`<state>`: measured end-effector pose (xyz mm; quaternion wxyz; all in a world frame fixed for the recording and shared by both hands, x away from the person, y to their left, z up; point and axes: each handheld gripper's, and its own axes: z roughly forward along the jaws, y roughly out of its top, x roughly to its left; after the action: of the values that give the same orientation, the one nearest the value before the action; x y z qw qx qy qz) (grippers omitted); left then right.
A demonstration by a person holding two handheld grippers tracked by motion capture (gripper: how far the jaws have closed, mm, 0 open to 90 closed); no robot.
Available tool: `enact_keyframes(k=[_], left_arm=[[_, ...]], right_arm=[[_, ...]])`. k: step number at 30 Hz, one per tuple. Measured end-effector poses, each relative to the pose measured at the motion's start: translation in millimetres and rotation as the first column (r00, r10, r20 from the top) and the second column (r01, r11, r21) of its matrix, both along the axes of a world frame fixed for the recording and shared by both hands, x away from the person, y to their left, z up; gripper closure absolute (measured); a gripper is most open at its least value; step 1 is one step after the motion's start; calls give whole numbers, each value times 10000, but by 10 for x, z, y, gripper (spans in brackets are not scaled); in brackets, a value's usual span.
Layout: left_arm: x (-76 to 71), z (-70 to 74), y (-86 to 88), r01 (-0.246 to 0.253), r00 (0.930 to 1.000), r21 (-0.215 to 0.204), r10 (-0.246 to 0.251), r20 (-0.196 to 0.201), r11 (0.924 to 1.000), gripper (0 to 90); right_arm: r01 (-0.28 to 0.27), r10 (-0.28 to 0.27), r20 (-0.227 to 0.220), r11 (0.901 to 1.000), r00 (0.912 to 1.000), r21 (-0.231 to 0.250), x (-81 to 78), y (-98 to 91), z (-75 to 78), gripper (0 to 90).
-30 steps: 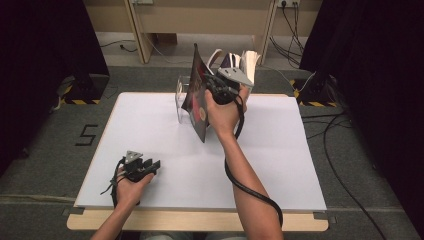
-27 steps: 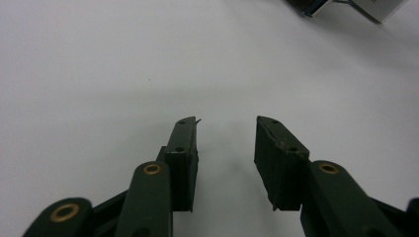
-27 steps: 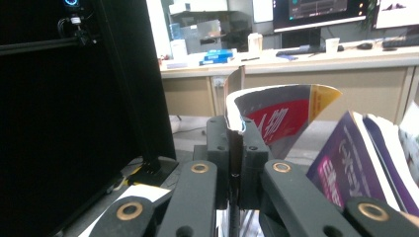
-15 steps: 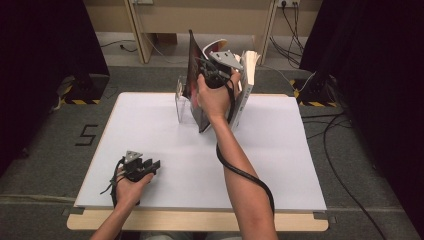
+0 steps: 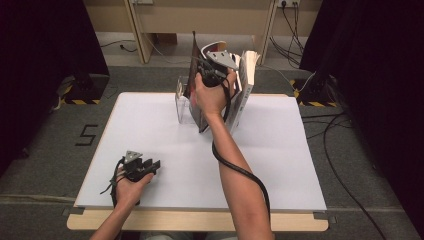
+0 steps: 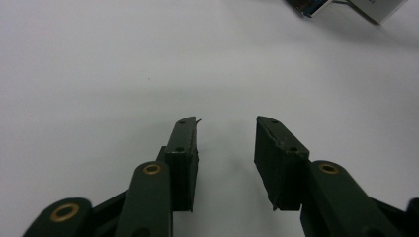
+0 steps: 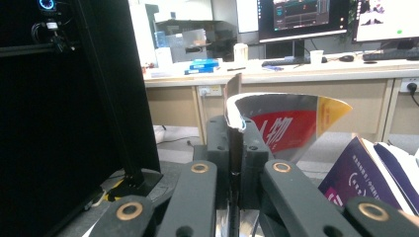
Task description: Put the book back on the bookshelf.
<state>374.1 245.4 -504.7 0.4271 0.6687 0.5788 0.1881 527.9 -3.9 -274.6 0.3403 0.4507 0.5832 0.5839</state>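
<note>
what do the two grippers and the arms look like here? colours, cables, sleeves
Both are black: left gripper, right gripper. Each has flat rectangular pads on jointed links with brass-coloured pivot rivets, and a grey three-cornered plate on top. A thick black cable trails from the right one along the forearm. Forearms are bare, no sleeves in view.

A white tabletop point(image 5: 150, 130) carries a clear plastic stand point(image 5: 182, 102) near its far edge; beyond it, a desk point(image 7: 306, 74) holds monitors point(image 7: 301, 17) and blue boxes point(image 7: 202, 64)
</note>
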Motion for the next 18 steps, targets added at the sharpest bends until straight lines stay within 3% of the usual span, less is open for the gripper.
enact_keyframes(k=[6,14,18], left_arm=[[-1,1,-1,10,10000,-1,-10,12,10000,601],[-5,1,-2,43,10000,9,-43,63,10000,601],[-2,0,-5,67,10000,25,-67,32,10000,600]], right_arm=[[55,-56,111,10000,9999,45,7,54,-9,869],[152,-154,-98,9997,9998,-202,9,147,-261,866],[250,-250,9,9993,9997,-292,-33,162,-322,863]])
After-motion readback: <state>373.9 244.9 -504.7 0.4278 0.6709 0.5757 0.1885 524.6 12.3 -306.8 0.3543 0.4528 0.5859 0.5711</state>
